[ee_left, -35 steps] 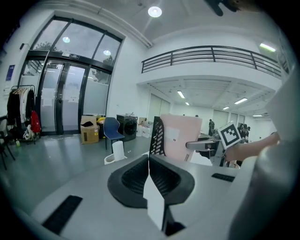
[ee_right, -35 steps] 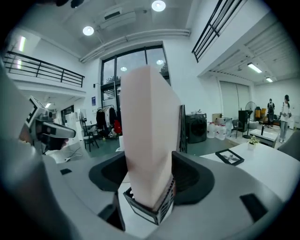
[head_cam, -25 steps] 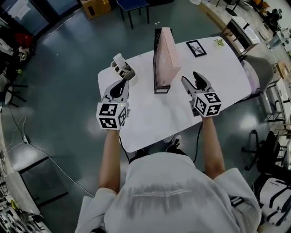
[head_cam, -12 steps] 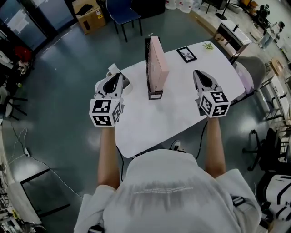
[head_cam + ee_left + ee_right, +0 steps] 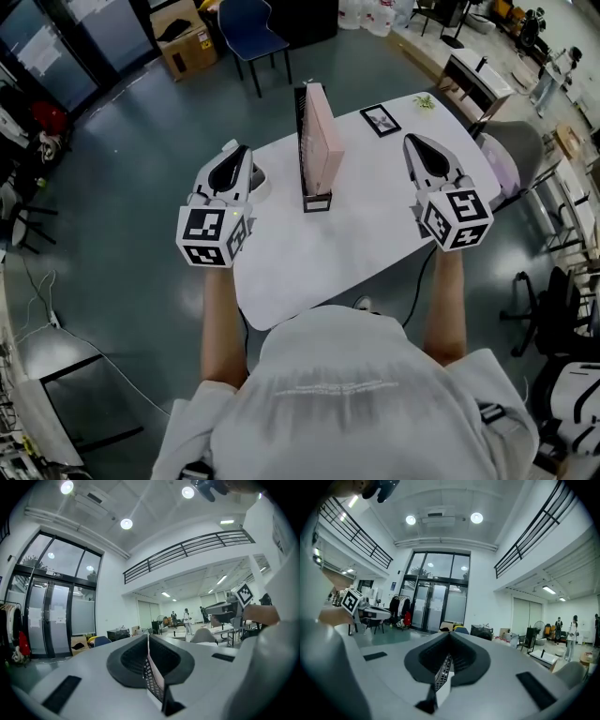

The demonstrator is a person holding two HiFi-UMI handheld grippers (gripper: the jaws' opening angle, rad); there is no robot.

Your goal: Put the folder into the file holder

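In the head view a pink folder [image 5: 322, 141] stands upright inside the black mesh file holder [image 5: 307, 169] on the white table [image 5: 375, 225]. My left gripper [image 5: 238, 152] hovers to the holder's left, jaws shut and empty. Level with it on the other side of the holder, my right gripper [image 5: 414, 142] is also shut on nothing. Neither touches the folder. The left gripper view has its shut jaws [image 5: 147, 637] with the holder [image 5: 151, 679] low behind them. In the right gripper view the shut jaws [image 5: 450, 634] stand above the holder [image 5: 442, 677].
A white desk organiser [image 5: 259, 181] sits at the table's left edge, partly hidden by my left gripper. At the far end lie a framed picture [image 5: 380, 119] and a small plant [image 5: 427, 97]. A blue chair [image 5: 246, 22] and a cardboard box [image 5: 187, 42] stand beyond; a grey chair [image 5: 517, 145] is on the right.
Both grippers rose and drew outward from the holder. The right gripper's jaws went from open to shut. The folder stayed in the holder.
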